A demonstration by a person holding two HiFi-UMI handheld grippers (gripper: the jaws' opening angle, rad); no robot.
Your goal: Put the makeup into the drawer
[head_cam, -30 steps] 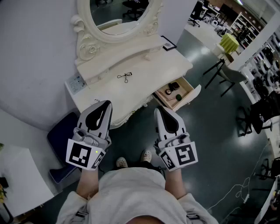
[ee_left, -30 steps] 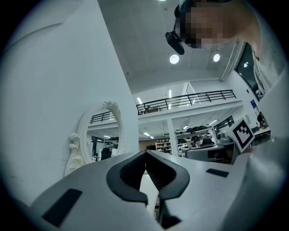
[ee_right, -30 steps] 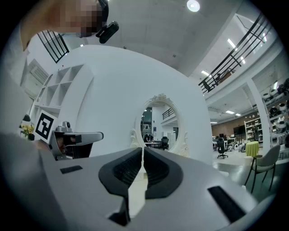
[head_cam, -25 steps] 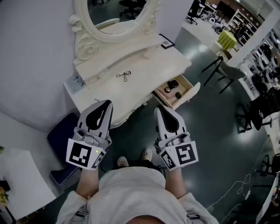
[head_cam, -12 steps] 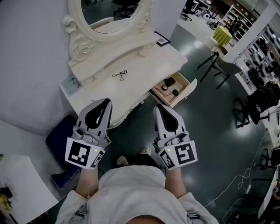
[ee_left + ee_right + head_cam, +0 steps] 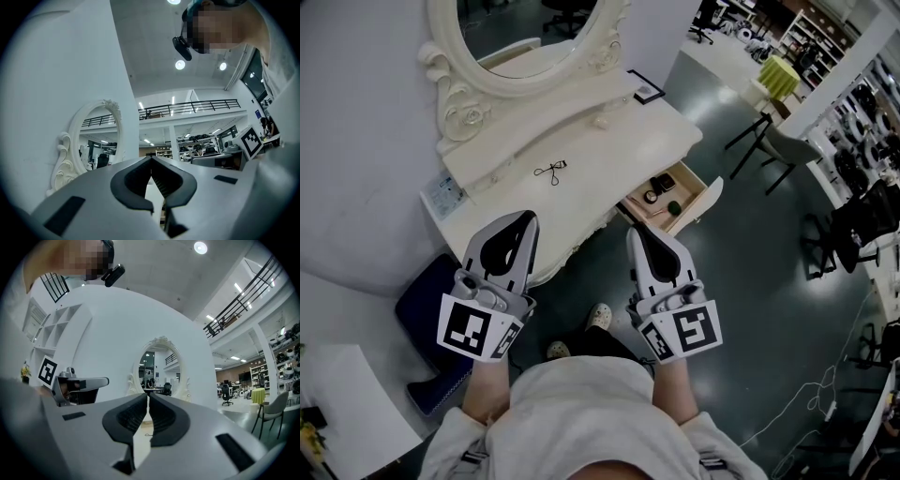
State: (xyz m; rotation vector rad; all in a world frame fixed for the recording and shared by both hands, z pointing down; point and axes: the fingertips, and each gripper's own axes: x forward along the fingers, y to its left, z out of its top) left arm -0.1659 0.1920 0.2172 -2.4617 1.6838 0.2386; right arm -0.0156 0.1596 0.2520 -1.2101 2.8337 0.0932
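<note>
A black eyelash curler (image 6: 548, 171) lies alone on the white dressing table (image 6: 581, 187) below the oval mirror (image 6: 525, 37). At the table's right end a wooden drawer (image 6: 703, 204) stands pulled out. Inside it are a round compact (image 6: 650, 197), a dark item (image 6: 662, 182) and a small green piece (image 6: 673, 207). My left gripper (image 6: 528, 217) and right gripper (image 6: 636, 229) are held side by side in front of the person's chest, short of the table's front edge. Both are shut with nothing between the jaws, as seen on the left gripper (image 6: 151, 160) and the right gripper (image 6: 148, 397).
A small framed card (image 6: 646, 91) sits at the table's far right corner and a printed sheet (image 6: 443, 194) at its left end. A dark blue stool (image 6: 427, 300) stands on the floor at left. A chair (image 6: 778, 141) and a green stool (image 6: 778, 70) stand to the right.
The dressing table has drifted left and slightly away in the head view as the person shifts their feet. Both grippers keep the same pose, still shut and empty.
</note>
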